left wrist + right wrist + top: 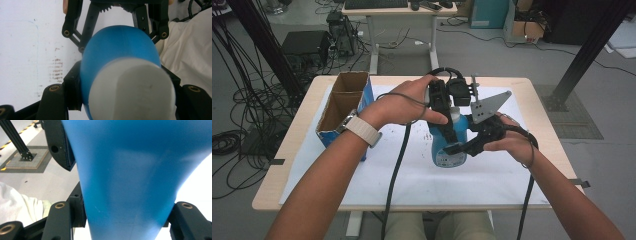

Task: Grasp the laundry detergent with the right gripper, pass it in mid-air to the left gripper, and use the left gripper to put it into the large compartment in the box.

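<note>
A blue bottle (447,150) with a white cap (456,114) stands in the middle of the table. My left gripper (450,126) reaches down from above and is shut on the bottle near its top. In the left gripper view, the cap (132,90) and the blue shoulder (112,55) sit tight between its jaws. From the right, my right gripper (458,147) is shut on the bottle's body. The right gripper view has the blue body (130,170) wedged between its own jaws, with one jaw of the left gripper at the upper left.
An open cardboard box (343,102) stands on the table's left side. A white sheet (492,175) covers most of the wooden tabletop (542,100). A cable (397,160) trails from the left gripper towards the front edge. Floor cables (237,100) lie left of the table.
</note>
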Demonstrator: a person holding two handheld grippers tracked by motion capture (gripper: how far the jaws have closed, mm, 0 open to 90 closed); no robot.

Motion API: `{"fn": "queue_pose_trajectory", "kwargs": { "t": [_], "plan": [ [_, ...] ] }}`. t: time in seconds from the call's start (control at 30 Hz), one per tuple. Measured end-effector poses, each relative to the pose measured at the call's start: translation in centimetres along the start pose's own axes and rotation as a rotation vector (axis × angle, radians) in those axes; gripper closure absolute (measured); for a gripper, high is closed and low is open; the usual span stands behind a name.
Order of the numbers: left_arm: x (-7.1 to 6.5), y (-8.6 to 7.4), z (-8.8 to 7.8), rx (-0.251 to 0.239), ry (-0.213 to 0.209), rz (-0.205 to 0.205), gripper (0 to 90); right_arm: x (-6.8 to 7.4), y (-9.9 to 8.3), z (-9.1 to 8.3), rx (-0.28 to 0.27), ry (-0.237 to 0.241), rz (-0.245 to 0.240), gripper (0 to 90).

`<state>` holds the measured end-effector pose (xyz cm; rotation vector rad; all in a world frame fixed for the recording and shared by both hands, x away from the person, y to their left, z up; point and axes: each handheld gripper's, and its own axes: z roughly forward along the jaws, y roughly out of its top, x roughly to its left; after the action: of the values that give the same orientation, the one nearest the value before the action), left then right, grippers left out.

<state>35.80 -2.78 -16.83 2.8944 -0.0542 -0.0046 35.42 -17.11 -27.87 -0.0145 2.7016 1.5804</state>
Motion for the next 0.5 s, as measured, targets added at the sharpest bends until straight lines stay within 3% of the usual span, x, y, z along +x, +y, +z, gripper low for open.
{"fn": "queue_pose_trajectory", "kwargs": {
  "t": [0.2, 0.27, 0.3, 0.37, 0.4, 0.47, 0.5],
  "plan": [
    [0.1, 0.0, 0.2, 0.013, -0.008, -0.004, 37.8, 0.4, -0.5, 0.4, -0.026, -0.005, 0.009, 40.9],
    [0.0, -0.1, 0.1, 0.007, 0.006, -0.021, 37.8, 0.5, -0.7, 0.5, -0.03, -0.012, 0.004, 33.9],
    [0.1, -0.1, 0.0, 0.014, 0.008, -0.01, 37.8, 0.5, -1.0, 0.8, -0.033, -0.012, 0.009, 28.2],
    [0.0, -0.1, -0.1, 0.012, 0.011, -0.028, 37.8, 0.4, -1.6, 0.9, -0.022, -0.005, 0.045, 21.1],
    [-0.1, -0.1, -0.2, 0.021, 0.013, -0.028, 37.8, 0.4, -2.0, 0.9, -0.018, -0.021, 0.083, 16.5],
    [-0.1, -0.3, -0.2, 0.025, 0.01, -0.031, 37.8, 0.1, -2.6, 0.5, -0.036, -0.007, 0.147, 11.8],
    [-0.1, -0.3, -0.2, 0.032, 0.013, -0.032, 37.8, 0.1, -2.8, 0.2, -0.034, -0.036, 0.155, 8.3]
  ]
}}
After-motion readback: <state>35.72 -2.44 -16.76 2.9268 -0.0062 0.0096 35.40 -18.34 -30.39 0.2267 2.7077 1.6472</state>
